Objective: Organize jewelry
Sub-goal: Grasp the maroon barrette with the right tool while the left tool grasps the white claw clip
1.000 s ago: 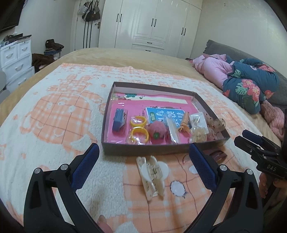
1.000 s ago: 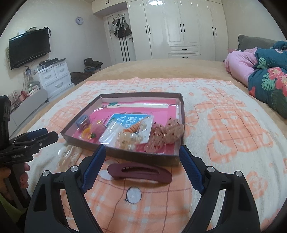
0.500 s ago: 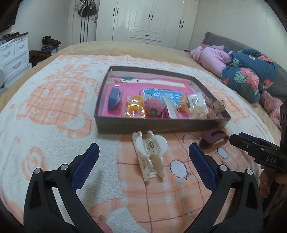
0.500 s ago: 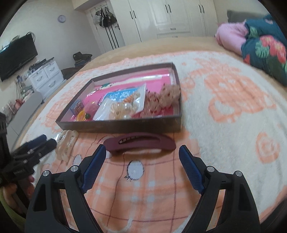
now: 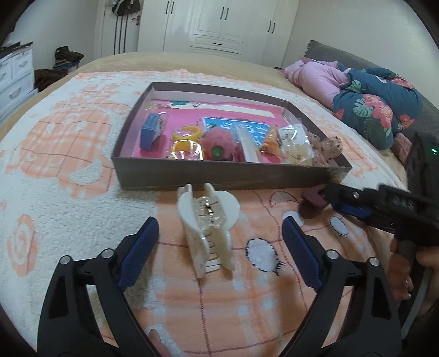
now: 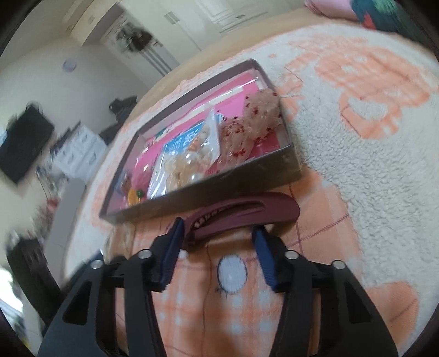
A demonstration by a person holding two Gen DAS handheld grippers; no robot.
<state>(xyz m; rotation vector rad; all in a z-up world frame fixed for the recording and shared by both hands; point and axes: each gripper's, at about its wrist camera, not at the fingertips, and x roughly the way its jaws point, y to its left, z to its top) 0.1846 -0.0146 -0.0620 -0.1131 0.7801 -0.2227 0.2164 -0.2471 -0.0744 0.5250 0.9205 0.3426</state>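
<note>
A cream hair claw clip (image 5: 208,228) lies on the orange-and-white blanket, in front of a shallow dark box (image 5: 219,177) with a pink lining and several hair accessories. My left gripper (image 5: 219,233) hangs low over it; its jaws are closing with the clip between them, pads clear of it. A maroon curved hair clip (image 6: 241,212) lies by the box's (image 6: 219,180) near right corner. My right gripper (image 6: 216,236), rolled to one side, is closing, its fingers astride the clip's left half without pressing on it. The left wrist view shows the right gripper (image 5: 328,196) at the maroon clip (image 5: 310,204).
A heap of pink and flowered blue bedding (image 5: 370,104) lies at the far right of the bed. White wardrobes (image 5: 219,24) stand behind, white drawers (image 5: 13,74) at the left. A person's hand (image 5: 408,263) holds the right gripper's handle.
Both grippers have sunk closer to their clips. The right gripper has rolled sideways and its jaws have narrowed a lot. The left jaws have narrowed slightly.
</note>
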